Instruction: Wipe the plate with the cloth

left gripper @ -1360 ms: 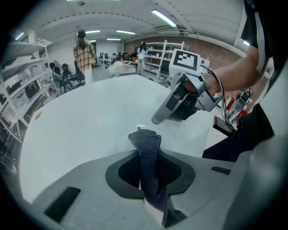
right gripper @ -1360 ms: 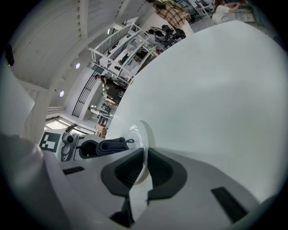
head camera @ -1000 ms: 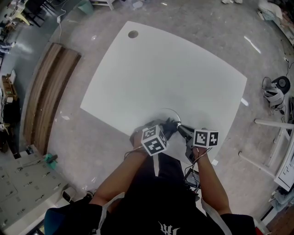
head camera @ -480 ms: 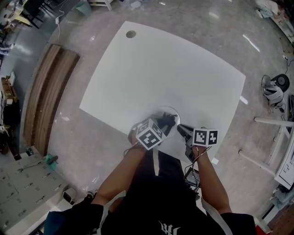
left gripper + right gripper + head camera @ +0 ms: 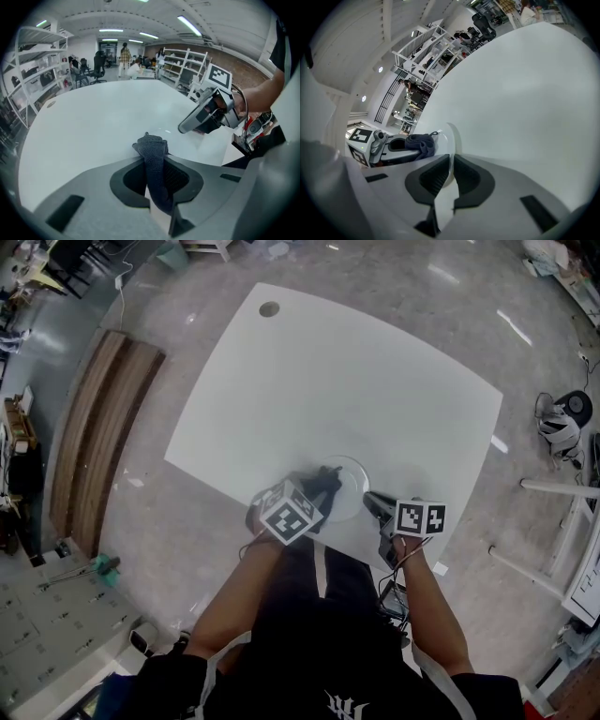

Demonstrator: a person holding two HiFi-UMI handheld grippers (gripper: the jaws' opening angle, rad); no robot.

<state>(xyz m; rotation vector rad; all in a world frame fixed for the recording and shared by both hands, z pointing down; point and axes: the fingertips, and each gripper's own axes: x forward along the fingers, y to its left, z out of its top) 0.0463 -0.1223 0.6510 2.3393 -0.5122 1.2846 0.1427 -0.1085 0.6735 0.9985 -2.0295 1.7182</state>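
In the head view the left gripper [image 5: 317, 495] covers the plate's [image 5: 352, 486] near-left rim and most of the cloth [image 5: 327, 477]. In the left gripper view the cloth's lower end vanishes between the clamped jaws. The right gripper's [image 5: 451, 163] jaws swallow the plate's near edge.

Over the last second the left gripper [image 5: 317, 489] has slid leftward across the plate [image 5: 352, 489]. It has carried the dark cloth [image 5: 325, 478] from the plate's near right part to its left rim, so more of the plate's right side now lies bare.
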